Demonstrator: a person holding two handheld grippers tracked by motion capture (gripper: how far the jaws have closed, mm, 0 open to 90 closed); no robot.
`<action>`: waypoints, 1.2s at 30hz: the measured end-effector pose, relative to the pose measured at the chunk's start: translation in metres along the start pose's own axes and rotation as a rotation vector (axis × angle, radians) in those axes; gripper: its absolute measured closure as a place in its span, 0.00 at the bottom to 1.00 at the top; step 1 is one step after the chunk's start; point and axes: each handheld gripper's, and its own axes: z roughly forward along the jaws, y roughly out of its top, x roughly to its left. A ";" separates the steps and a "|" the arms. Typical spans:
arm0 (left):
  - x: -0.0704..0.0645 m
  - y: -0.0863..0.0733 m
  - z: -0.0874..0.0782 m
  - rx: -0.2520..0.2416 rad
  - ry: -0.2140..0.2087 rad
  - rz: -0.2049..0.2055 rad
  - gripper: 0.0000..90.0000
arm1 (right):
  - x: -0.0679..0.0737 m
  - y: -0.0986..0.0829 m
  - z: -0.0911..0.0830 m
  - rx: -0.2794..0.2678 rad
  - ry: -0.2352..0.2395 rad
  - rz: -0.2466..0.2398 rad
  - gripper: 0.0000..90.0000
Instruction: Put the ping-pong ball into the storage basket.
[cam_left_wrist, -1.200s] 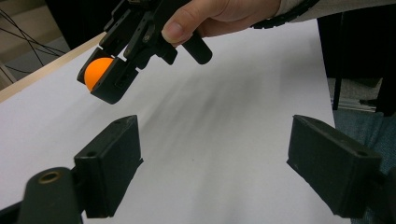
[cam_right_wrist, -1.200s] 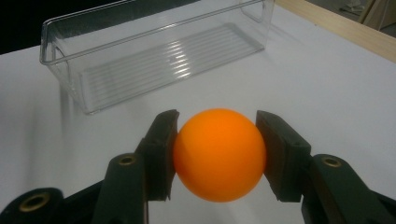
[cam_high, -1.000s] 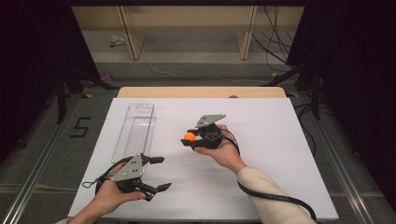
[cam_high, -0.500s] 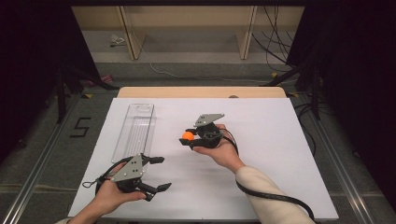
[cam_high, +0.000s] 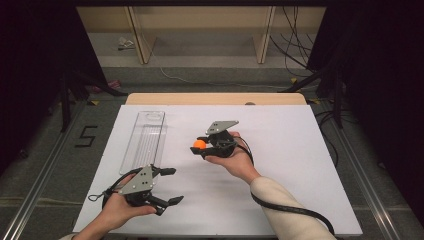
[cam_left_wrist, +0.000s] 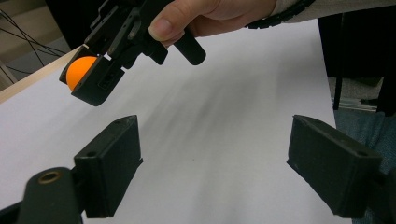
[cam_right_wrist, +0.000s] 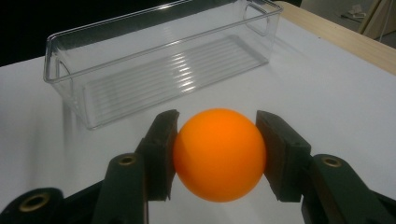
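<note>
The right gripper (cam_high: 201, 145) has stayed clamped on the orange ball (cam_right_wrist: 219, 154) over the last second, barely shifting above the white surface (cam_high: 300, 165), so the carry to the clear bin (cam_high: 145, 137) seems paused (the left gripper (cam_high: 170, 186) waits wide open, empty)

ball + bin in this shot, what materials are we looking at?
Orange ball: looks like smooth matte plastic, likely a hollow table-tennis type; even colour, soft highlight, no seam visible. It sits clamped in the right claw.

Bin: clear rigid plastic, probably acrylic or similar; see-through walls, glossy glints on the rim, ribbed floor. Glass can't be ruled out by look alone.
</note>
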 end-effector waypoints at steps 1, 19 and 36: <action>0.000 0.000 0.000 0.000 0.000 0.000 0.19 | 0.000 0.000 0.000 -0.002 0.000 0.002 0.57; 0.000 0.000 0.001 0.004 -0.001 0.003 0.19 | 0.000 0.006 0.003 -0.010 0.001 0.002 0.57; -0.001 -0.001 0.001 0.004 -0.001 -0.003 0.19 | 0.001 0.014 0.006 -0.014 -0.001 -0.005 0.57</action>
